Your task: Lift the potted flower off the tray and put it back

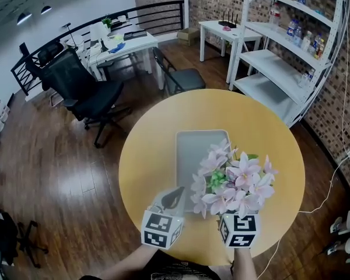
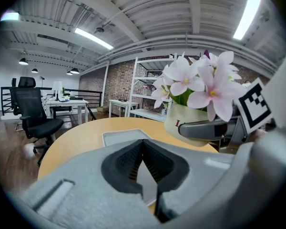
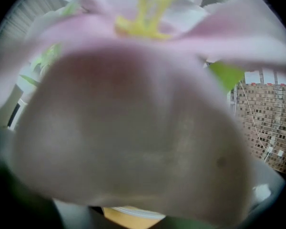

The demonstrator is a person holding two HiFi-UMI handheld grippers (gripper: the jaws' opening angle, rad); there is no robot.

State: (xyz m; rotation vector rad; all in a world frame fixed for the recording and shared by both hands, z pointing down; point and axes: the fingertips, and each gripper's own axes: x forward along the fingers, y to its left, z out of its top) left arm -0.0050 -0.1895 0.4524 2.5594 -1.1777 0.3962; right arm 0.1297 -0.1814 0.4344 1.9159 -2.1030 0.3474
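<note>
Right gripper (image 2: 203, 128) is clamped on the potted flower (image 1: 233, 182), which looks lifted. The tray (image 1: 192, 147) sits just upper-left of it in the head view. Left gripper (image 1: 174, 199) is closed on nothing.

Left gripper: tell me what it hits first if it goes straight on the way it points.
Probably the empty grey tray on the table, right beyond the left gripper, whose jaws are together. The lifted potted flower hangs right of that line. Depth is unclear; it might skim above the tray.

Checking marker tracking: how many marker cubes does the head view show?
2. Left cube sits at the round table's near edge; right cube is beside it, just below the potted flower. None looks hidden.
</note>
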